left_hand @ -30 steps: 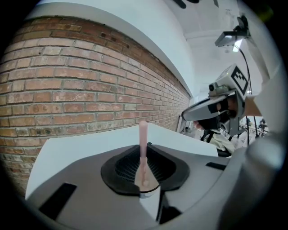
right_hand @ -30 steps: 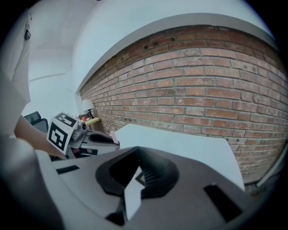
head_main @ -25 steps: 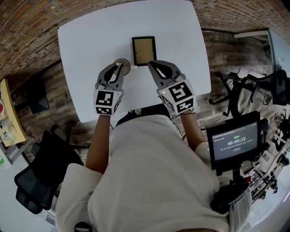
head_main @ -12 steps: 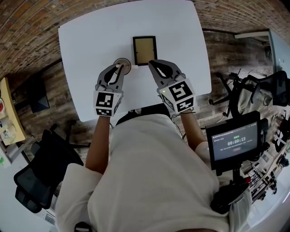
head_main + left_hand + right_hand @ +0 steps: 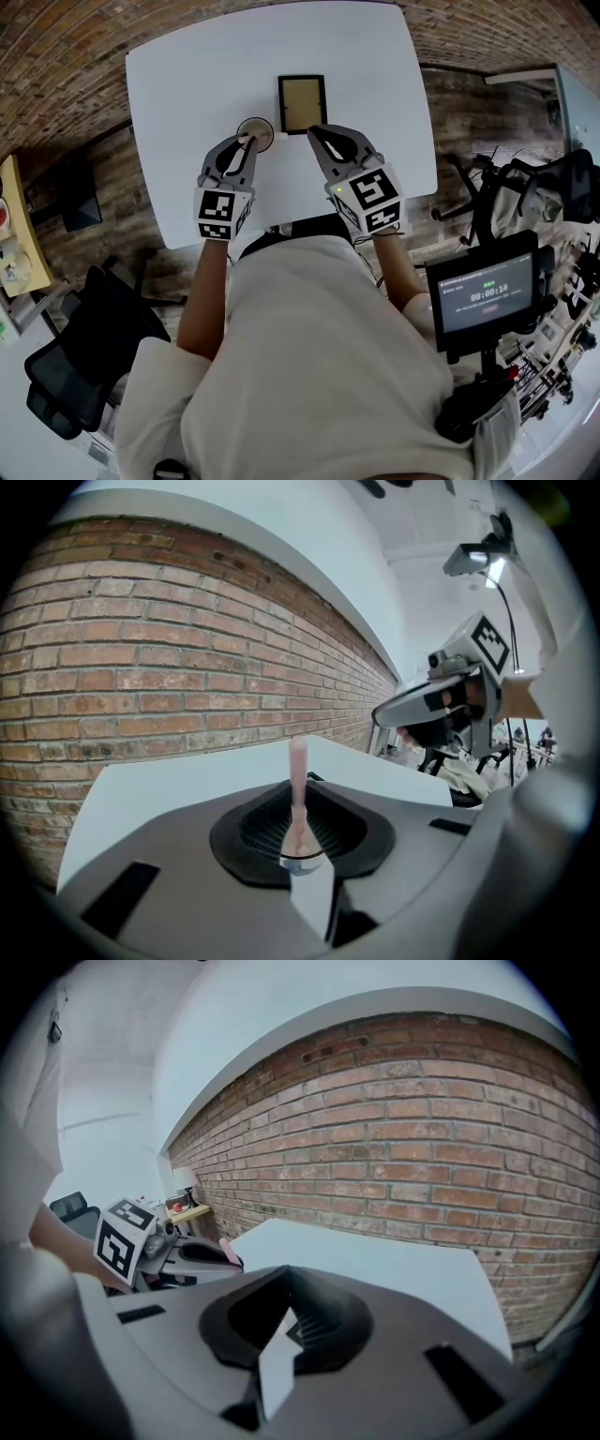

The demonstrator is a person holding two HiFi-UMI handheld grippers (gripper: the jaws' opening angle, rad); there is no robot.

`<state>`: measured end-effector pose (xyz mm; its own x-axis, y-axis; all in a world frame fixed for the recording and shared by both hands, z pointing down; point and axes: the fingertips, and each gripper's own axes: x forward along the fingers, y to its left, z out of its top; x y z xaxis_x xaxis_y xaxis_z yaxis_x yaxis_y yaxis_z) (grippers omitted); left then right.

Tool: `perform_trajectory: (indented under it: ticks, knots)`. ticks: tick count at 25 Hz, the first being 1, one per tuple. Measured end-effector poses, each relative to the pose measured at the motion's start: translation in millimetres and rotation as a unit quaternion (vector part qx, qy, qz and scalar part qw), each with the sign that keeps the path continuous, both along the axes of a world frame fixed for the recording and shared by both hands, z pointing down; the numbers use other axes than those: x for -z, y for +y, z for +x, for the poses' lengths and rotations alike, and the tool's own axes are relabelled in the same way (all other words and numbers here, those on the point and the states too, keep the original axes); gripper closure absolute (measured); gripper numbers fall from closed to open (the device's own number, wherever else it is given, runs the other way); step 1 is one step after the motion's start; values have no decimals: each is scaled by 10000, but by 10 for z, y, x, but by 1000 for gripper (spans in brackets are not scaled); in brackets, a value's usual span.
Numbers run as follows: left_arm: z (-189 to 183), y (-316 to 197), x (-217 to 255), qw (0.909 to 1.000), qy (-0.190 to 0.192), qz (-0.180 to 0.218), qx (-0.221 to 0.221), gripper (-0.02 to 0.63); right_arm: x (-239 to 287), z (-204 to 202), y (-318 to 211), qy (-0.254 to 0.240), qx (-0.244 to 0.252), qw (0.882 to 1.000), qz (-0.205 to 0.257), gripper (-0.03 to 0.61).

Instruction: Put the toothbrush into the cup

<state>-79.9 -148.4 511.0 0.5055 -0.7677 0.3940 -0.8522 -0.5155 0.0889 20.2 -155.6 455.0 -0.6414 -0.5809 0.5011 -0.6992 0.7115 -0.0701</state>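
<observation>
On the white table point(image 5: 187, 75), seen from above in the head view, stands a round tan cup point(image 5: 256, 127). My left gripper point(image 5: 246, 141) hovers at the cup's near rim, shut on a pale pink toothbrush point(image 5: 297, 771). The toothbrush stands upright between the jaws in the left gripper view point(image 5: 298, 860); the cup is hidden there. From the right gripper view, the brush's pink end point(image 5: 226, 1245) pokes out of the left gripper point(image 5: 202, 1252). My right gripper point(image 5: 317, 132) rests just right of the cup, its jaws point(image 5: 277, 1335) shut with nothing in them.
A dark-framed tan panel point(image 5: 301, 103) lies flat just beyond both grippers. The table's near edge is against the person's body. A screen with a timer point(image 5: 487, 295) stands at the right, and office chairs point(image 5: 84, 375) sit off the table on the left.
</observation>
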Motion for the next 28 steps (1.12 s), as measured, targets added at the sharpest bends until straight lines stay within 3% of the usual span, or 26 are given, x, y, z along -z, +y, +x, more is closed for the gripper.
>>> perform_trajectory:
  ticks: [28]
  knots:
    - [-121, 23, -89, 9997, 124, -170, 128, 561, -48, -34, 8, 22, 25, 10000, -56, 575]
